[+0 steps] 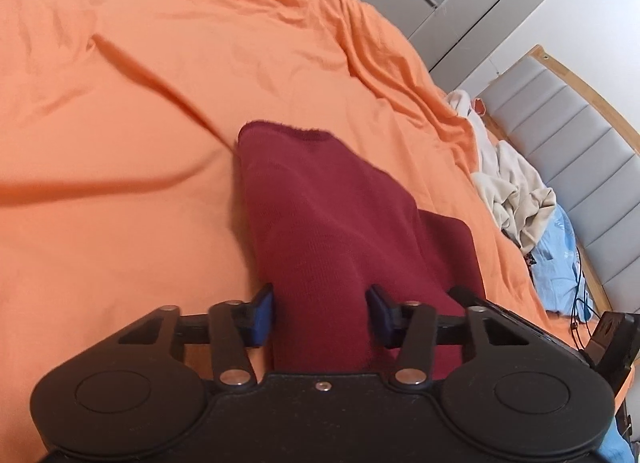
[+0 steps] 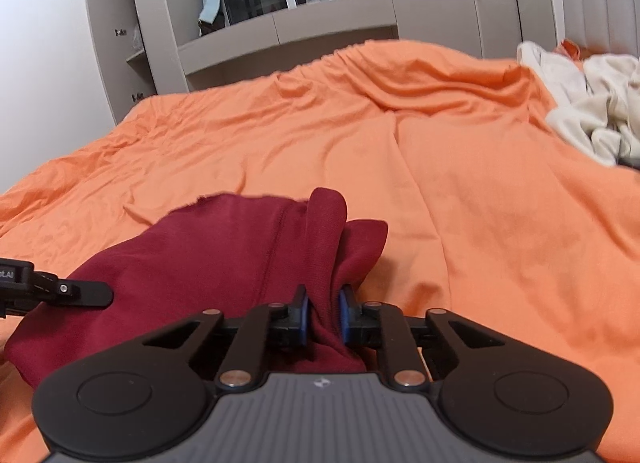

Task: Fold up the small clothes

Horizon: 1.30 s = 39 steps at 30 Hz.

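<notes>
A dark red knit garment [image 1: 316, 203] lies bunched on the orange bed sheet [image 1: 120, 103], its raw edge pointing away from me. My left gripper [image 1: 320, 315] has its blue pads against both sides of a thick bundle of this cloth, which fills the gap between them. In the right wrist view the same garment [image 2: 208, 251] spreads to the left, and my right gripper [image 2: 323, 319] is shut on an upright fold at its right edge. A black finger of the left gripper [image 2: 80, 291] pokes in from the left, over the cloth.
A pile of cream clothes [image 1: 512, 187] [image 2: 592, 111] and a light blue garment [image 1: 556, 263] lie by the grey padded headboard [image 1: 580, 143]. A grey wardrobe with open shelves [image 2: 280, 23] stands beyond the bed. The orange sheet [image 2: 480, 203] stretches wide ahead.
</notes>
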Motion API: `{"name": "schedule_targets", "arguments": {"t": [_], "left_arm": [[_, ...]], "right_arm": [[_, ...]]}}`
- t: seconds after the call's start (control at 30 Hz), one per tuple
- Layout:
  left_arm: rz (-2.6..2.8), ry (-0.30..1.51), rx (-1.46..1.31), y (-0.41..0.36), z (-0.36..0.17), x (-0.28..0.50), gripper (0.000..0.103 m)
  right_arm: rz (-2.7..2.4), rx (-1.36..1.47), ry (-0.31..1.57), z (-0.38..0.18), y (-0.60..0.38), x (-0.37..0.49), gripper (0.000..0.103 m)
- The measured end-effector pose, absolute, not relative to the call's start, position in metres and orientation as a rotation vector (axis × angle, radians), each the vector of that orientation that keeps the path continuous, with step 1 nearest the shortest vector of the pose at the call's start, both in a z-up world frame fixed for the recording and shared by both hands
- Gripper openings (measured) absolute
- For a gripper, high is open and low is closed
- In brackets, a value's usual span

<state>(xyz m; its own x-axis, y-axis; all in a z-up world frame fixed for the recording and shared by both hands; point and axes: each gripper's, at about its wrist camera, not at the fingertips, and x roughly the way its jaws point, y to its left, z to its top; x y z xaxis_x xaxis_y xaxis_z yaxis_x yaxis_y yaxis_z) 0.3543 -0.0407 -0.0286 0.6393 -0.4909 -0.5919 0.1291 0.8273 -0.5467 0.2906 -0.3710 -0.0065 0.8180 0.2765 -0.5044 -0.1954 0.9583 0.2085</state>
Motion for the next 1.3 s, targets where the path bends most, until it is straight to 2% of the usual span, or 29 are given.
{"name": "schedule_targets", "arguments": {"t": [0.17,0.47,0.73,1.0,1.2,1.27,1.3], "left_arm": [[-0.386,0.744,-0.413,-0.046,-0.011,0.351,0.036],[-0.346,0.574,-0.219,-0.042,0.046,0.332,0.033],[-0.168,0.481,-0.086,-0.001,0.074,0.313,0.033],[-0.098,0.641,-0.127,0.037,0.034,0.325,0.034],[-0.075,0.666,-0.127,0.048,0.017,0.321,0.041],[-0.067,0.669,-0.116,0.048,0.015,0.32,0.043],[-0.061,0.669,-0.114,0.048,0.013,0.319,0.045]], "right_arm": [[0.272,0.14,0.471,0.015,-0.359,0.284,0.015],[0.384,0.127,0.336,0.044,-0.3,0.297,0.014],[0.469,0.124,0.415,0.031,-0.245,0.332,0.014],[0.413,0.128,0.559,-0.005,-0.237,0.347,0.016],[0.379,0.135,0.591,-0.012,-0.238,0.349,0.028],[0.364,0.132,0.596,-0.013,-0.239,0.348,0.041],[0.356,0.132,0.599,-0.013,-0.24,0.348,0.043]]}}
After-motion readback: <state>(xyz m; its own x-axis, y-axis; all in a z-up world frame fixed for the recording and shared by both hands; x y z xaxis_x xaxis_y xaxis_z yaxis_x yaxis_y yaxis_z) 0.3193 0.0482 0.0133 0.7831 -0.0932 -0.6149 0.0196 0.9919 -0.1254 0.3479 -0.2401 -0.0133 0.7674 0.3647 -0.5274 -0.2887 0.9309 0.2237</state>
